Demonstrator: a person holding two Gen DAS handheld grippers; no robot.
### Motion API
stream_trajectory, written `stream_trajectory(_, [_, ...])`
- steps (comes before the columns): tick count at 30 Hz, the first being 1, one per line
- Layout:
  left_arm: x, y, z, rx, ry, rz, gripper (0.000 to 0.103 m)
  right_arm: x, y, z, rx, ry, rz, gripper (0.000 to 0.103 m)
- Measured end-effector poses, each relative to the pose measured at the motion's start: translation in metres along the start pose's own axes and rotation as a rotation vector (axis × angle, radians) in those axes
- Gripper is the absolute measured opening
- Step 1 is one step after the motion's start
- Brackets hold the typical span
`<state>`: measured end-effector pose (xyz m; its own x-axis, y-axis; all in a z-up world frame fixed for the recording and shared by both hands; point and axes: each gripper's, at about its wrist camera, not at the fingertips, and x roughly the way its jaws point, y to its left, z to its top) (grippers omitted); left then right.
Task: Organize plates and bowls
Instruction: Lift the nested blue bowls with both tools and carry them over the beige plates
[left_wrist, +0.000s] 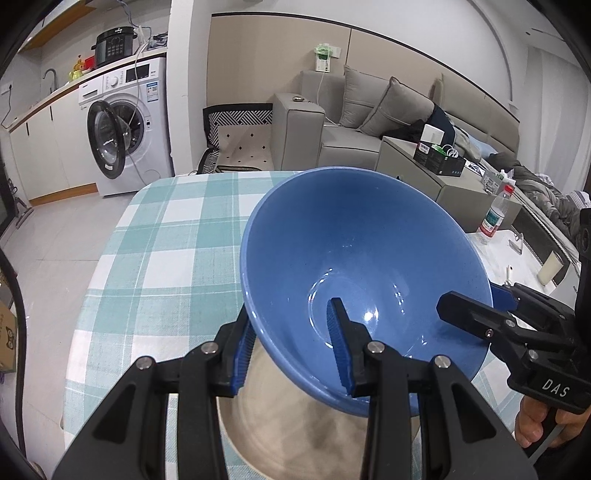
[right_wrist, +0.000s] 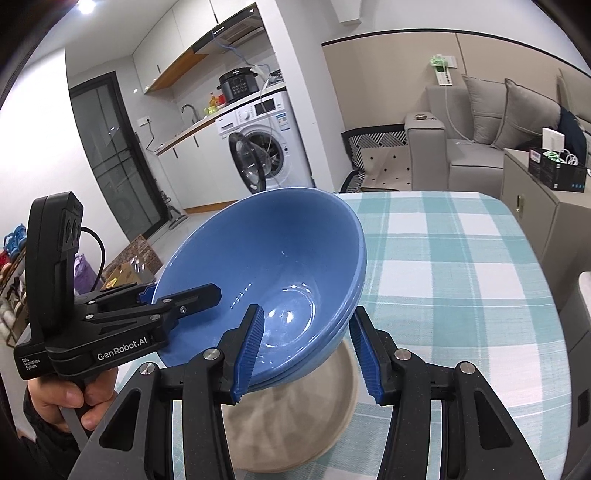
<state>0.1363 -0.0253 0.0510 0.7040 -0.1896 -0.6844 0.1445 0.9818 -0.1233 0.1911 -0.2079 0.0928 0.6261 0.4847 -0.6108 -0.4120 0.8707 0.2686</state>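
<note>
You've got the blue bowl stack (right_wrist: 266, 280) pinched by both grippers: left gripper (left_wrist: 291, 350) and right gripper (right_wrist: 306, 350) each have one finger inside the rim, one outside, clamped on opposite walls. It hangs tilted above the beige plate (right_wrist: 295, 417) on the table (right_wrist: 461, 258), likely so the two-sided hold steadies the load for nesting.

We record a home, kitchen joined to lounge: washing machine (left_wrist: 122, 136), sofa (left_wrist: 369, 110), checked tablecloth (left_wrist: 166, 240) beyond the jaws.

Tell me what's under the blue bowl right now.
A beige plate lies on the checked tablecloth beneath the raised blue bowl, which both grippers hold by its rim. The bowl and fingers cover much of the plate.
</note>
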Motion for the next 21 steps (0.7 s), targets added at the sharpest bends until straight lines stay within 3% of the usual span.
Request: stream_trajectory(21, [0.010, 0.024, -0.026, -0.039, 0.049, 0.012, 0.037, 0.031, 0.014, -0.017, -0.010, 0.088, 0.023, 0.049])
